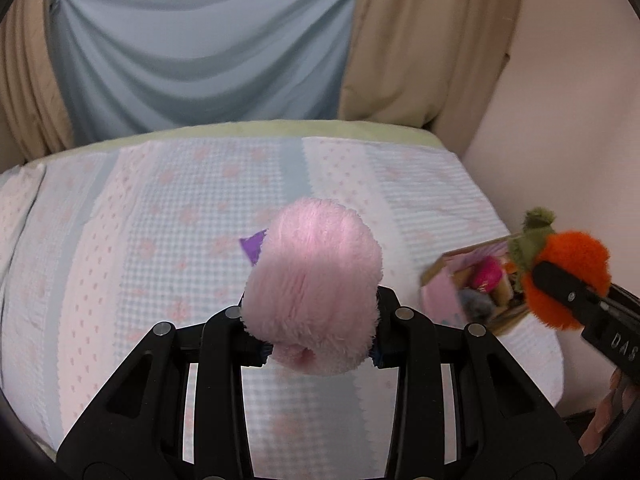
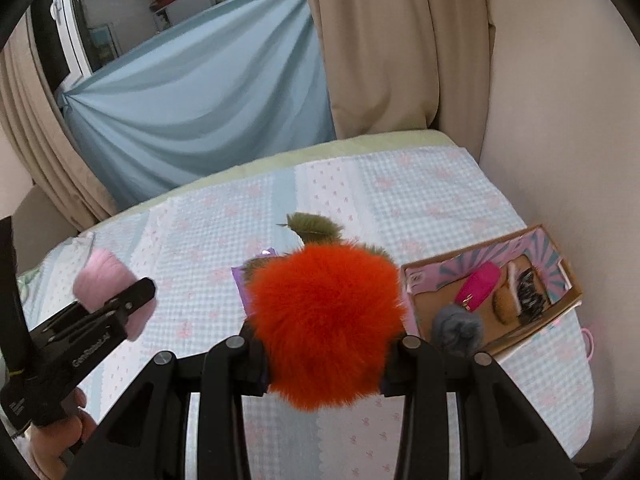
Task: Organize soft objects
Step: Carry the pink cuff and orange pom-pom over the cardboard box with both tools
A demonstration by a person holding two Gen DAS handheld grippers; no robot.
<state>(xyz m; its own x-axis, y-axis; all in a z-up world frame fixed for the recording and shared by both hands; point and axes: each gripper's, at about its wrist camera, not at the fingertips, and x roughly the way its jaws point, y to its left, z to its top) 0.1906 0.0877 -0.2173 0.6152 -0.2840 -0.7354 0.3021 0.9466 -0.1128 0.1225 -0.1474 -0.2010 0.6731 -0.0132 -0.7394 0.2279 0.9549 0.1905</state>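
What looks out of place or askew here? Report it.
Little stands out. The box sits at the bed's right edge, its corner seemingly past the edge, and the grey pom-pom perches on its near rim. A purple item lies loose on the cover. Both tools grip pom-poms: pink pom-pom left, orange pom-pom right.

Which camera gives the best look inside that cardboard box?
The right wrist view: it looks down into the box, showing its pink, grey and tan soft things. In the left wrist view the box is small, blurred and partly behind the orange toy.
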